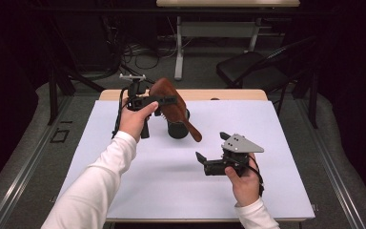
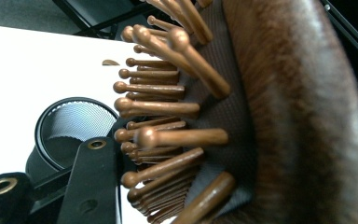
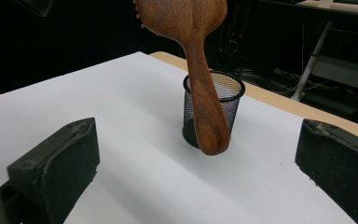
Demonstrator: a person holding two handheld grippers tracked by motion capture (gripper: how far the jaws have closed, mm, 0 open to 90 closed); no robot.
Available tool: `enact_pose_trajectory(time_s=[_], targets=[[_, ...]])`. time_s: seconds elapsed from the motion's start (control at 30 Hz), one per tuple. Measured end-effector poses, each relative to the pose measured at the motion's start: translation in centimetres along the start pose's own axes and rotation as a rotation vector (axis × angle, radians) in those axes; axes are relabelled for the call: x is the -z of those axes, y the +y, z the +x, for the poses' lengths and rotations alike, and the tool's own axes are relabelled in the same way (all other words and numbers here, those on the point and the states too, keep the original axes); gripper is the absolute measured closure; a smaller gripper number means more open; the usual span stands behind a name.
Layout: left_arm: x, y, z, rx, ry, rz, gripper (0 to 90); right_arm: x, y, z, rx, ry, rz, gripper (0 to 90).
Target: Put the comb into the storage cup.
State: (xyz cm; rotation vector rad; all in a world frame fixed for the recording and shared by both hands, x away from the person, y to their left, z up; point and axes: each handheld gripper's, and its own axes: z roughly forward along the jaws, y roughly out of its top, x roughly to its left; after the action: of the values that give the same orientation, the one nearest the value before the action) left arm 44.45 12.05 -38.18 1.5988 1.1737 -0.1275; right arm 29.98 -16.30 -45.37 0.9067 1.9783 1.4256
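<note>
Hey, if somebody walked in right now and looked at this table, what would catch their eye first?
Probably the wooden hairbrush, held in the air by the left gripper over the far middle of the white table, handle slanting down. Just behind it stands a black mesh cup. The right gripper waits open nearer the person.

A wooden hairbrush is hanging handle-down in front of a black mesh cup standing on the white surface. The right hand-held gripper is facing them, its jaws spread wide apart.
</note>
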Motion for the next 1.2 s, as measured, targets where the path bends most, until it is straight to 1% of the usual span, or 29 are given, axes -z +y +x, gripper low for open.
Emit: enact_pose_trajectory(time_s=[0.1,0.17,0.23,0.43,0.73,0.83,1.1,1.2], targets=[[0.0,0.2,0.0,-0.002,-0.001,-0.005,49.1,0.0,0.0,0.0,-0.001,0.0,0.0,0.0],[0.0,0.3,0.0,-0.011,0.001,-0.003,49.1,0.0,0.0,0.0,0.0,-0.001,0.0,0.0],[0.1,0.5,0.1,-0.014,0.009,0.0,49.1,0.1,0.0,0.0,-0.001,-0.001,-0.001,0.0],[0.3,1.1,0.5,-0.015,0.032,-0.018,49.0,0.3,-0.1,-0.1,-0.009,-0.006,-0.006,0.0],[1.0,2.1,1.0,-0.035,0.061,-0.045,48.9,0.5,-0.2,-0.2,-0.014,-0.012,-0.002,0.0],[1.1,2.4,1.1,-0.032,0.067,-0.059,48.9,0.6,-0.2,-0.3,-0.015,-0.014,0.0,0.0],[1.6,3.4,1.3,-0.03,0.107,-0.078,48.9,0.8,-0.4,-0.4,-0.019,-0.021,0.003,0.0],[1.7,3.8,1.3,-0.028,0.114,-0.09,48.9,0.8,-0.4,-0.4,-0.02,-0.023,0.0,0.0]])
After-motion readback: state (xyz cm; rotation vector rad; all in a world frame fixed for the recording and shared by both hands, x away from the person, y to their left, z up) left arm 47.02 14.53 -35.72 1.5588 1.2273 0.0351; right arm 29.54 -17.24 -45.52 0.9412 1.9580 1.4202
